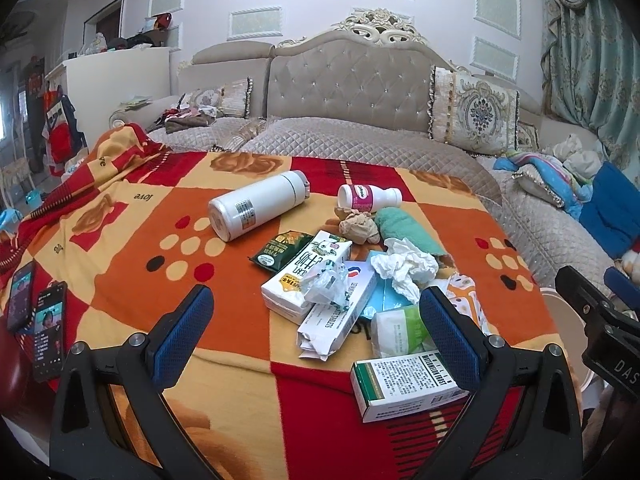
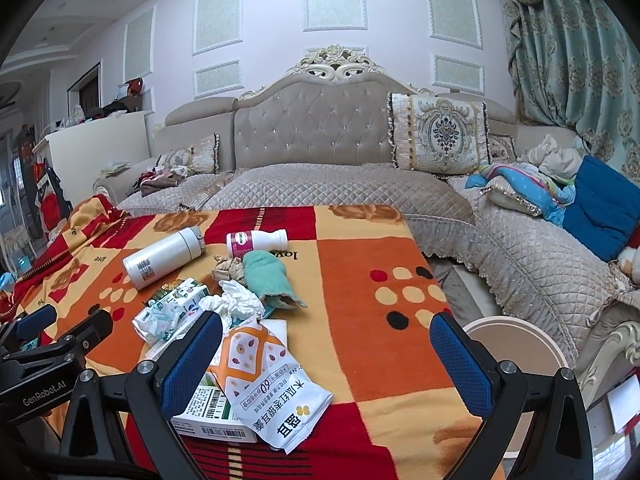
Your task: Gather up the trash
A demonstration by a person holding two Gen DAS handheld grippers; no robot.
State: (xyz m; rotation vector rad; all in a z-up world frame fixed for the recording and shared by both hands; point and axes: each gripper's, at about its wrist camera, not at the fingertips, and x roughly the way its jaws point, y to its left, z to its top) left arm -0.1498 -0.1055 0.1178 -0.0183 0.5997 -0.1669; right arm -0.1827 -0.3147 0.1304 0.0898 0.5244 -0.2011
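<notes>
Both grippers hang over a table covered with a loud red, orange and cream blanket (image 1: 132, 248), and the trash sits in a heap around the middle of it. The left gripper (image 1: 316, 316) has its blue-padded fingers spread wide with nothing between them. They frame the near end of the heap, low in the left wrist view.

In that heap: a crumpled white tissue (image 1: 404, 268), a white carton (image 1: 304, 276) with green print, a flattened white tablet box (image 1: 332, 320), and a green-and-white box (image 1: 404, 384) lying closest, at lower centre right, just beside the right-hand finger. Further back, toward the middle of the frame, a white thermos (image 1: 256, 204) lies on its side, with a small pink-labelled bottle (image 1: 368, 197) to its right and a teal cloth (image 1: 404, 226) below that.

The right gripper (image 2: 326, 354) is wide open too and empty. An orange-patterned snack bag (image 2: 260, 380) lies flat by its left finger, lower centre of the right wrist view. A round cream bin (image 2: 516, 336) sits off the table edge at lower right. Two phones (image 1: 36, 312) rest at the left edge of the left wrist view.
</notes>
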